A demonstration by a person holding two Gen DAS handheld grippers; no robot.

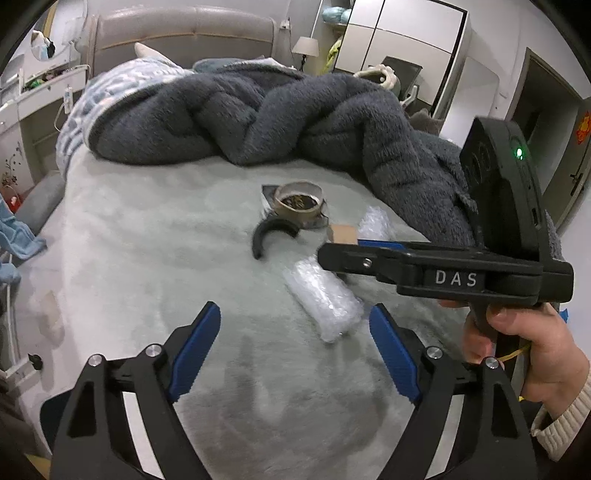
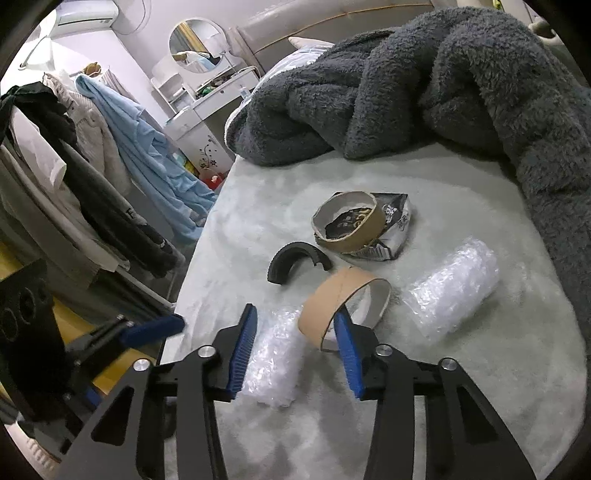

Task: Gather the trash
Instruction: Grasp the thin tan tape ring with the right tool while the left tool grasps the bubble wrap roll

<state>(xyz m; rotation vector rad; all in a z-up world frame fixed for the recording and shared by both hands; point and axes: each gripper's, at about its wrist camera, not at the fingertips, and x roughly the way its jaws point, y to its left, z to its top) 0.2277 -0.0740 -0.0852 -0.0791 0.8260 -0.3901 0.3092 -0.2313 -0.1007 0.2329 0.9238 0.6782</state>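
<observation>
left claw point(image 1: 295, 347) open above bubble wrap point(image 1: 321, 299); right claw point(image 1: 332, 254), marked "das", state unclear.

I'm working in a home bedroom: a bed point(image 1: 147, 221) with padded headboard point(image 1: 184, 33), rumpled grey blanket point(image 1: 258, 114), a wardrobe point(image 1: 406, 37), and clothes point(image 2: 74, 166) hanging on a rack.

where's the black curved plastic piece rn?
Black curved piece lies mid-bed in the right wrist view, between the torn cardboard ring and the nearer cardboard ring.
</observation>
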